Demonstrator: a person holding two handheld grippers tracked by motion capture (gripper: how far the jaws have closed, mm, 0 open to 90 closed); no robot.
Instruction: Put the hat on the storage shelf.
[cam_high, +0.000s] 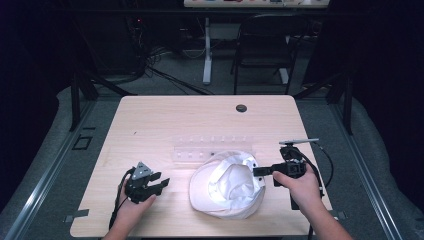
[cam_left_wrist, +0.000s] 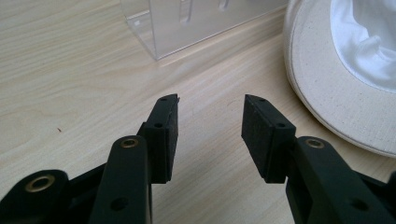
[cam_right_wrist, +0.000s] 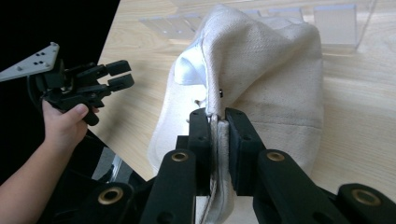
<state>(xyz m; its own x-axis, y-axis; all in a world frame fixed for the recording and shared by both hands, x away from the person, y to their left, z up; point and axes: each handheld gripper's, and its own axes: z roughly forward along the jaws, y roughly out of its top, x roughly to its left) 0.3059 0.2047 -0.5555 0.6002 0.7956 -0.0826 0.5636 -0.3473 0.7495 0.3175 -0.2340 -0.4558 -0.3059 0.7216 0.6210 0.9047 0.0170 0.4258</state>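
A cream cloth hat (cam_high: 227, 186) with a white lining lies upside down near the table's front middle. My right gripper (cam_high: 260, 172) is shut on its right brim, and the right gripper view has the brim (cam_right_wrist: 215, 126) pinched between the pads and lifted. My left gripper (cam_high: 159, 183) hovers left of the hat, open with nothing between its fingers. In the left gripper view the hat's brim (cam_left_wrist: 327, 93) lies to the right of the open left gripper (cam_left_wrist: 210, 126), apart from it. The left gripper (cam_right_wrist: 119, 74) also appears far off in the right gripper view, held by a hand.
A clear acrylic rack (cam_high: 212, 149) lies flat just behind the hat, and its corner (cam_left_wrist: 177, 23) is ahead of my left jaws. The wooden table (cam_high: 150, 125) has a round cable hole (cam_high: 241, 108) at the back. A chair (cam_high: 262, 45) stands beyond the table.
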